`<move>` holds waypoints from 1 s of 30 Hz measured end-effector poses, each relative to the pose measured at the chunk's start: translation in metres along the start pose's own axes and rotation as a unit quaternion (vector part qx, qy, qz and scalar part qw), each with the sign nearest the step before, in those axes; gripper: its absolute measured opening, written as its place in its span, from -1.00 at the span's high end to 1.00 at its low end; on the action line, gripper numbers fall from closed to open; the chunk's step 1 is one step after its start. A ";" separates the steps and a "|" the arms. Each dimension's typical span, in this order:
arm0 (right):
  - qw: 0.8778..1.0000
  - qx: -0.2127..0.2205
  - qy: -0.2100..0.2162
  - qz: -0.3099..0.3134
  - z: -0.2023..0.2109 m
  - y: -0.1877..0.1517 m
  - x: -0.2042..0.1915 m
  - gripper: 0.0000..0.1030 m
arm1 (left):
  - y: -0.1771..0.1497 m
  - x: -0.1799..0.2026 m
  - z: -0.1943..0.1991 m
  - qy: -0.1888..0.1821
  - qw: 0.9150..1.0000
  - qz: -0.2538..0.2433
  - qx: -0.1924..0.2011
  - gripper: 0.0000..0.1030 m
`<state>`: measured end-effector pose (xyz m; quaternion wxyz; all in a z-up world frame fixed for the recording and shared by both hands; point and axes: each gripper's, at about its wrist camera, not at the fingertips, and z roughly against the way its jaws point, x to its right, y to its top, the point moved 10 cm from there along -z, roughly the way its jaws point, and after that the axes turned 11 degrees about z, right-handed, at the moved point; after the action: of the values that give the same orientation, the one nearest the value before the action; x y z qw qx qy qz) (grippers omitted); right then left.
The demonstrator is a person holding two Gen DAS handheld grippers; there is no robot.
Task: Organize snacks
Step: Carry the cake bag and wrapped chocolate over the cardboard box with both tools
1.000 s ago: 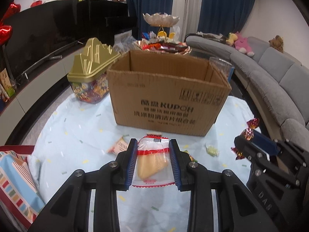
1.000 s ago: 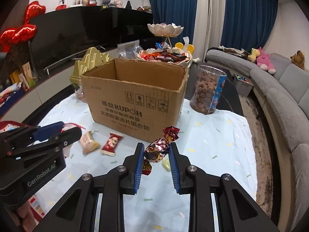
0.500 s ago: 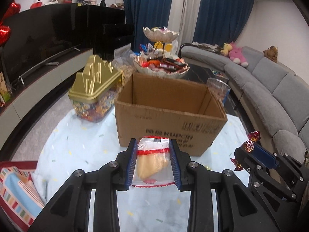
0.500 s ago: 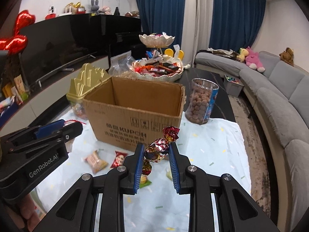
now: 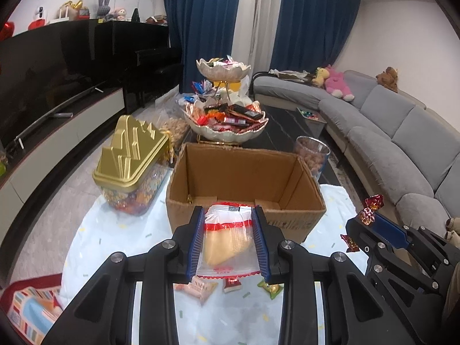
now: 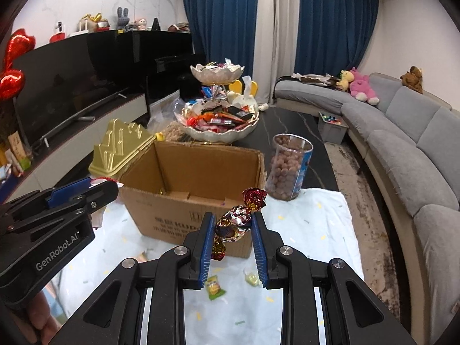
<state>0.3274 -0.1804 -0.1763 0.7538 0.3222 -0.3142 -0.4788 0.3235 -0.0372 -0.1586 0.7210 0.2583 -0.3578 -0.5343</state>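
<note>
Left wrist view: left gripper (image 5: 228, 237), fingers (image 5: 195, 238) clamped on a clear snack packet (image 5: 227, 238) with a red band and a pale yellow piece inside. Packet is off the tabletop (image 5: 115, 238), in front of the near wall of the open cardboard box (image 5: 244, 178). Box floor mostly bare. Gold-lidded candy jar (image 5: 130, 158) just left of box; two-tier snack dish (image 5: 227, 118) behind it. Loose wrapped sweets (image 5: 233, 283) lie on the cloth below the packet. Right gripper (image 5: 371, 224) at right edge, carrying a foil candy (image 5: 371, 210).

Right wrist view: right gripper (image 6: 233, 235), fingers (image 6: 207, 241) closed tight on the foil-wrapped candy (image 6: 235, 218), twisted ends sticking out above and below. Candy is lifted clear, near the box's (image 6: 195, 172) front right corner. Clear tub of brown balls (image 6: 289, 169) right of box. Two small sweets (image 6: 215, 286) on the tabletop (image 6: 316, 230) beneath. Left gripper (image 6: 86, 192) at left, beside the box.
</note>
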 end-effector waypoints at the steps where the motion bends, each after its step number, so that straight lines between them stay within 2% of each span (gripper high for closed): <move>1: 1.000 0.001 -0.002 -0.002 0.000 0.003 0.000 0.47 | 0.004 0.000 0.000 -0.002 1.000 -0.002 0.001 0.36; 20: 0.999 0.003 -0.028 -0.018 -0.009 0.048 0.002 0.47 | 0.052 0.000 -0.019 -0.027 0.999 -0.024 0.005 0.36; 30: 0.999 0.000 -0.032 -0.013 -0.031 0.073 0.004 0.47 | 0.069 -0.004 -0.043 -0.029 0.999 -0.030 -0.006 0.36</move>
<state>0.3912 -0.1534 -0.1368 0.7368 0.3109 -0.3343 -0.4986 0.3971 -0.0132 -0.1344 0.6953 0.2490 -0.3671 -0.5655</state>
